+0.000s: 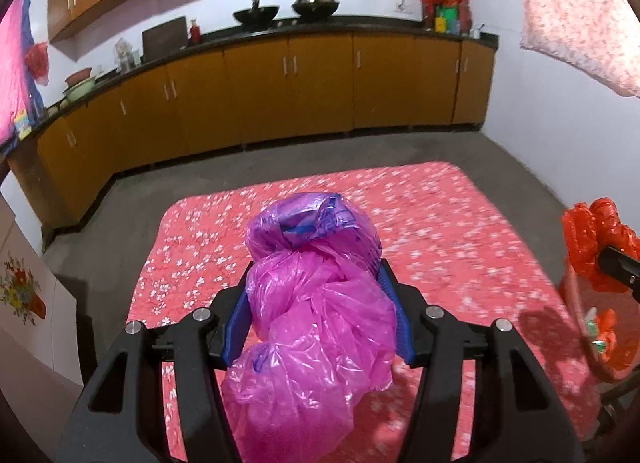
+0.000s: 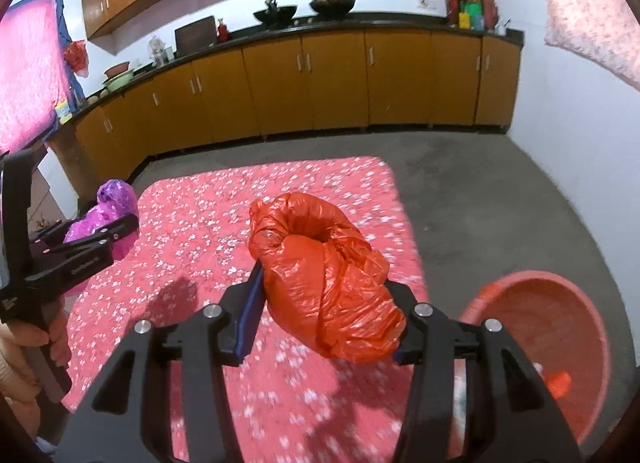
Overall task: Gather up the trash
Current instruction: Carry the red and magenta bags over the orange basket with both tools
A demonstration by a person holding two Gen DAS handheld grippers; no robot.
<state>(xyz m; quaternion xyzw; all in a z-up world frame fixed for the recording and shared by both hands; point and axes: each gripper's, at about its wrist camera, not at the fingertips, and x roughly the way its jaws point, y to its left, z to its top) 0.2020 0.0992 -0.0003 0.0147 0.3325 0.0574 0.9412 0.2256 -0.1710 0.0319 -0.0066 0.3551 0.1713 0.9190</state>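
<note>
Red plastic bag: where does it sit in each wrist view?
Left wrist: red plastic bag at the far right edge, held in the right gripper.
Right wrist: centre of frame, clamped between that gripper's fingers.
Shared landmark: the pink floral cloth under both.

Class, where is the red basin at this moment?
The red basin sits at the lower right of the right wrist view, on the grey floor beside the floral cloth, just right of the right gripper holding the orange bag.
</note>
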